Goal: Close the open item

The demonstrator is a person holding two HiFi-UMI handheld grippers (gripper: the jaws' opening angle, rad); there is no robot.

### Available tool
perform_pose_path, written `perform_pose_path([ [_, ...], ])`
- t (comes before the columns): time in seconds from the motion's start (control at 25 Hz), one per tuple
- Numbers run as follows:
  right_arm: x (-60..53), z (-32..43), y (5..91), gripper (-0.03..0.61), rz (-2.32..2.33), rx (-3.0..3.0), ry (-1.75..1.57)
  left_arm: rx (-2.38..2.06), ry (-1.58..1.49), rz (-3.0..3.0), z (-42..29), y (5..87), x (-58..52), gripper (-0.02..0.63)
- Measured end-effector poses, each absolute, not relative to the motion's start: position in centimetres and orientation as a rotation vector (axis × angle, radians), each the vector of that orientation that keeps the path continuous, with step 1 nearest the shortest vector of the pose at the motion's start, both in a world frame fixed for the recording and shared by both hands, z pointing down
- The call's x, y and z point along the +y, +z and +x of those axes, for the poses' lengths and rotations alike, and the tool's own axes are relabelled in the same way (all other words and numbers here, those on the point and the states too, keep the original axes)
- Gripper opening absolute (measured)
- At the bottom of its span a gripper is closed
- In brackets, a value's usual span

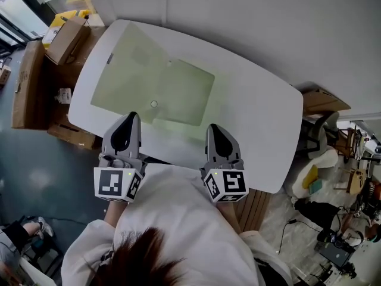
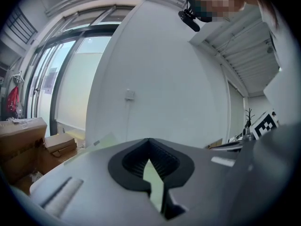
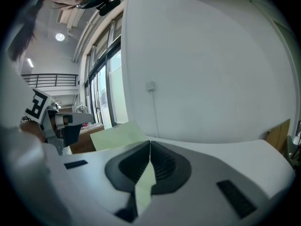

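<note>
A pale green flat item, which looks like a folder lying open in two leaves, is spread on the white table. A small round piece sits near its front edge. My left gripper hovers over the green item's front edge, jaws shut and empty. My right gripper is just right of it over the table's near edge, also shut with nothing held. In the left gripper view the fingertips of the left gripper meet, and green shows beyond them. The right gripper likewise shows its tips touching.
Cardboard boxes and a tall carton stand on the floor left of the table. A white wall runs behind it. An office chair and loose clutter crowd the right side. The person's white sleeves lie below the grippers.
</note>
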State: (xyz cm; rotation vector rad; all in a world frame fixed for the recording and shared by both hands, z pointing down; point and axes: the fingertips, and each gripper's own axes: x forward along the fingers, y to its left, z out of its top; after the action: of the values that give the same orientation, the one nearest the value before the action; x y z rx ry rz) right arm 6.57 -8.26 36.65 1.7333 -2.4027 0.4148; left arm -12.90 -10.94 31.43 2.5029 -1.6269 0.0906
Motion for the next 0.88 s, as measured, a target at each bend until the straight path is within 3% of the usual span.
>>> perform_pose_path([
  [0.88, -9.3, 9.0, 37.4, 0.011, 1.742, -2.389, 0.441, -1.977, 0.168, 2.221, -22.4, 33.7, -13.7, 0.009],
])
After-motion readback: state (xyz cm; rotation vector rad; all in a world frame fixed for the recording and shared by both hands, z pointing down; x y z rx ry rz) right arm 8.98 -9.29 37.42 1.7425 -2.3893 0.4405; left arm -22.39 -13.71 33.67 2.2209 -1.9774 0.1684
